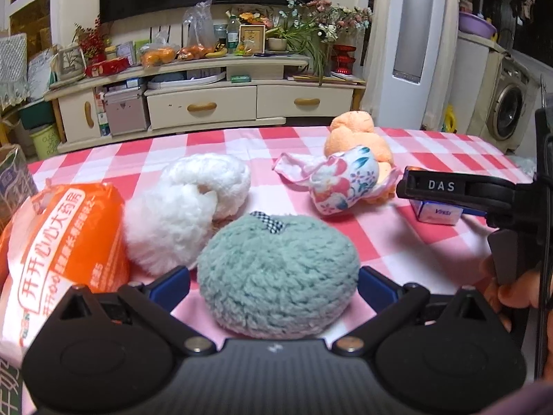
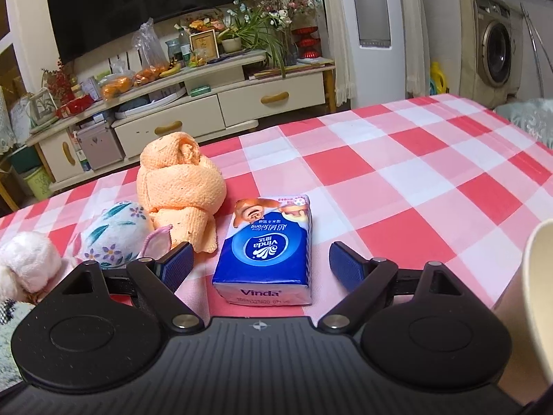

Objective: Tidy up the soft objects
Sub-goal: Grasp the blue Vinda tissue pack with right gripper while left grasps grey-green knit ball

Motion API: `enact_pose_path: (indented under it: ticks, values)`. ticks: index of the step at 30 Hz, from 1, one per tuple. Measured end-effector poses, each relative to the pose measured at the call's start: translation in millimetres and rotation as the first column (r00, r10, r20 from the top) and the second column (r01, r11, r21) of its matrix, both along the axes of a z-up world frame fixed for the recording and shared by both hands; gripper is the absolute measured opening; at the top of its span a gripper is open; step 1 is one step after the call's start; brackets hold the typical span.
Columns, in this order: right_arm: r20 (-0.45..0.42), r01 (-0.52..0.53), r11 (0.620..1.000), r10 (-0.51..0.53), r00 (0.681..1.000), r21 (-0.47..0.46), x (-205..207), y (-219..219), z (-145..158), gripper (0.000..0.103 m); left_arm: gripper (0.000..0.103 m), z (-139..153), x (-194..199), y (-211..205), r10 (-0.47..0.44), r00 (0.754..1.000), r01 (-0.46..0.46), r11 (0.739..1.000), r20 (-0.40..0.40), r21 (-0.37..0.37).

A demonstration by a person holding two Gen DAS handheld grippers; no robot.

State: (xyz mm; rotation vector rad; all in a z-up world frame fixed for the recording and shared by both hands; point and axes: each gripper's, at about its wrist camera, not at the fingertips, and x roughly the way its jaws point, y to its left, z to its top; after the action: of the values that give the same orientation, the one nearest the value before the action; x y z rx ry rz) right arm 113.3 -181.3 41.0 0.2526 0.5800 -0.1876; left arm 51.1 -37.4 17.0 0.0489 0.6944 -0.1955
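Note:
A teal fluffy plush point(image 1: 276, 269) with a checked ribbon lies on the checked tablecloth between the blue pads of my left gripper point(image 1: 273, 283), which stands wide open around it. Behind it are a white fluffy item point(image 1: 186, 211), a floral cloth pouch point(image 1: 342, 183) and a rolled orange towel point(image 1: 359, 138). My right gripper point(image 2: 261, 266) is open around a blue Vinda tissue pack point(image 2: 266, 252), with a gap on each side. In the right wrist view the orange towel point(image 2: 179, 186) and the floral pouch point(image 2: 114, 238) lie to the left of the pack.
An orange and white plastic bag point(image 1: 58, 252) lies at the left gripper's left side. A cream rounded object point(image 2: 539, 294) stands at the right edge. The pink checked table point(image 2: 414, 173) stretches to the right. A TV cabinet point(image 1: 207, 103) stands beyond the far edge.

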Motion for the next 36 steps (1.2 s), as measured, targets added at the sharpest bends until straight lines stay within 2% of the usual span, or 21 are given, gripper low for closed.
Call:
enact_pose_path:
  ticks: [4,8,11,14,18,23,30,36]
  values:
    - [-0.002,-0.003,1.0,0.003,1.0,-0.017,1.6,1.7,-0.2,0.103,0.101,-0.2,4.0,1.3,-0.005,1.0,0.005,1.0,-0.011,-0.006]
    - [-0.003,-0.003,1.0,0.003,1.0,-0.027,0.9,3.1,-1.4,0.103,0.086,2.5,9.6,4.4,-0.002,1.0,0.001,1.0,-0.029,-0.028]
    - [-0.004,0.001,0.999,-0.001,1.0,-0.04,0.1,3.5,-1.1,0.093,0.077,5.0,12.6,7.4,-0.007,0.999,0.005,0.999,-0.046,-0.049]
    - [-0.01,-0.005,0.998,0.004,1.0,-0.064,-0.9,5.4,-1.0,0.083,0.073,5.1,13.6,10.5,-0.005,0.998,0.001,0.998,-0.061,-0.067]
    - [-0.015,-0.008,0.997,0.007,1.0,-0.082,0.0,4.7,-0.8,0.073,0.071,5.9,10.9,11.3,-0.004,0.998,0.0,0.998,-0.067,-0.068]
    - [-0.007,-0.019,0.997,0.018,1.0,-0.071,-0.6,1.5,-0.6,0.069,0.07,8.4,6.5,19.5,0.016,0.996,-0.025,0.994,-0.09,-0.104]
    - [0.025,-0.03,1.0,0.03,0.999,-0.006,-9.2,-9.6,-2.3,0.066,0.07,15.9,-3.7,27.6,0.007,0.995,-0.022,0.987,-0.097,-0.157]
    - [0.025,-0.038,0.999,0.039,0.999,-0.008,-30.7,-3.1,-4.5,0.066,0.07,20.2,-16.3,29.3,-0.022,0.995,0.003,0.982,-0.096,-0.19]
